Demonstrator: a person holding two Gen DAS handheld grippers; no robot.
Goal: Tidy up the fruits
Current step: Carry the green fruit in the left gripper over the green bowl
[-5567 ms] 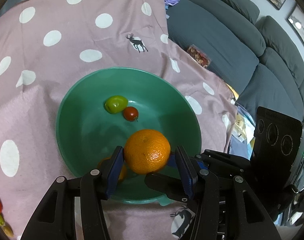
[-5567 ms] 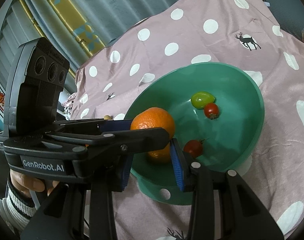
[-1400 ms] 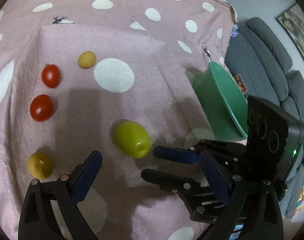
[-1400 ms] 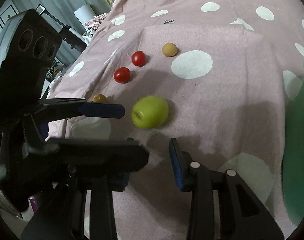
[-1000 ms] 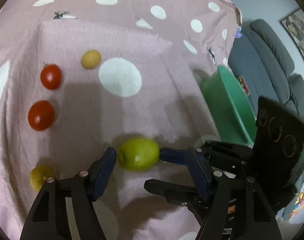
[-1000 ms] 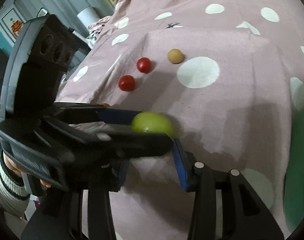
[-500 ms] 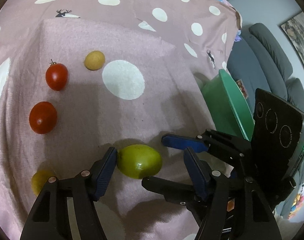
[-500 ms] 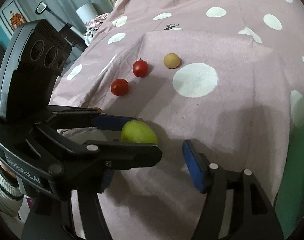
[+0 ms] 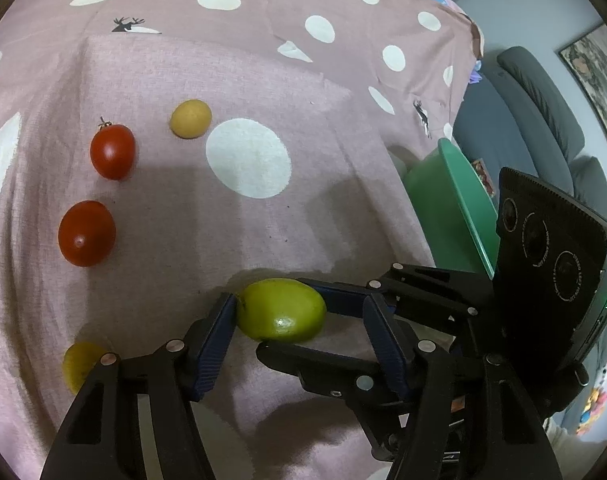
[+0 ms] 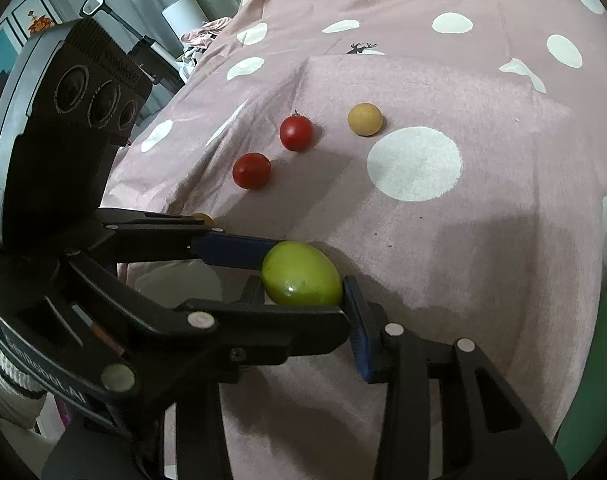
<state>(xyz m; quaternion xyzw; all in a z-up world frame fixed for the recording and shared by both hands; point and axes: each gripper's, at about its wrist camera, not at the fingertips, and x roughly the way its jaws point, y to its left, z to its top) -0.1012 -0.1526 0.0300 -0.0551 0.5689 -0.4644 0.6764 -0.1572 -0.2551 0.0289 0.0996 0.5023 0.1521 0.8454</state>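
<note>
The left gripper (image 9: 299,334) stands half apart around the green fruit (image 9: 281,309), one pad touching its end, jaws just closing. The fruit lies on the pink cloth (image 9: 243,64), long axis across. The right gripper (image 10: 303,292) has just clamped it end to end; bowl (image 9: 455,200) rightward.

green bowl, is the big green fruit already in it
No, the green fruit lies on the spotted cloth, well apart from the green bowl.

left wrist: close, downward | right wrist: close, downward | shared: green fruit (image 9: 281,310) (image 10: 301,274)
</note>
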